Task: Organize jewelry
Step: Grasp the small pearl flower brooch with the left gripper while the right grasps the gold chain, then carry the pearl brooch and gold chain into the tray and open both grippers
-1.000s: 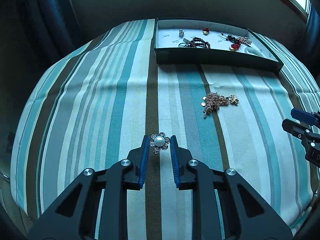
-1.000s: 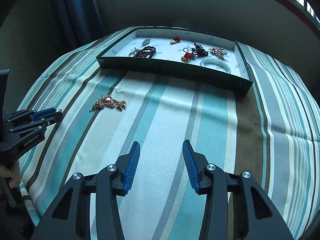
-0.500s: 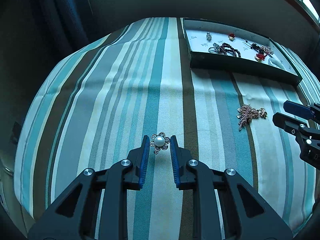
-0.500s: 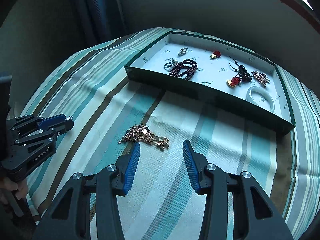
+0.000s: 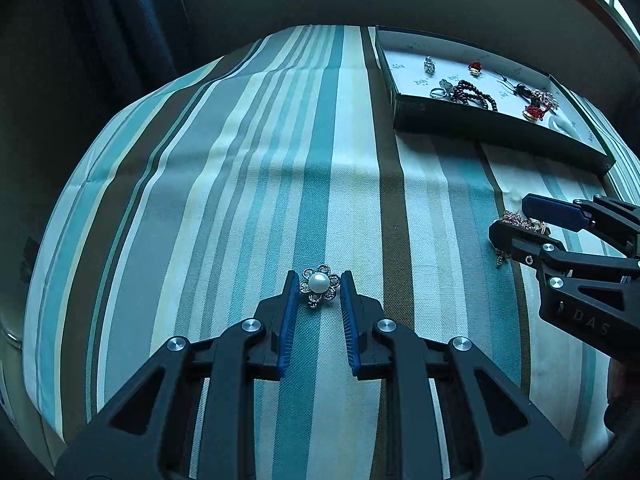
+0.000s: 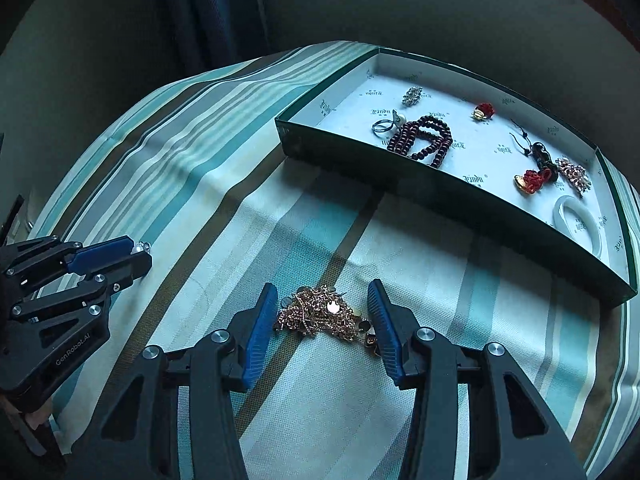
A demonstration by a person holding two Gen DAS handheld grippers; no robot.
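Pearl brooch [image 5: 319,289]: flower-shaped, with a white pearl at its centre; lies flat on the striped cloth between the fingertips of the left gripper [image 5: 319,292]. Contact with either pad cannot be confirmed.
Left gripper state: jaws parted, narrow gap, one blue pad on each side of the brooch; nothing clamped.
Gold chain heap [image 6: 320,314]: tangled rose-gold chain with small discs; rests on the cloth between the fingers of the right gripper [image 6: 322,304].
Right gripper state: jaws wide apart, straddling the heap; pads stand clear of the chain on both sides.
Tray [image 6: 440,190]: dark green shallow box with a white lining, on the cloth beyond the heap.
Tray contents: dark red bead bracelet [image 6: 424,142], silver ring [image 6: 384,125], crystal brooch [image 6: 412,95], red-and-gold charm [image 6: 483,112], black cord piece [image 6: 538,152], white bangle [image 6: 578,222].
Writing: the left gripper body reads "GenRobot.AI" in the right wrist view; the right gripper body shows "DAS" in the left wrist view; the tray lining carries a repeated printed logo, not legible.
Tablecloth [image 5: 240,184]: teal, cream, grey and brown stripes.
Obstruction: the right gripper's fingers cover part of the chain heap in the left wrist view.
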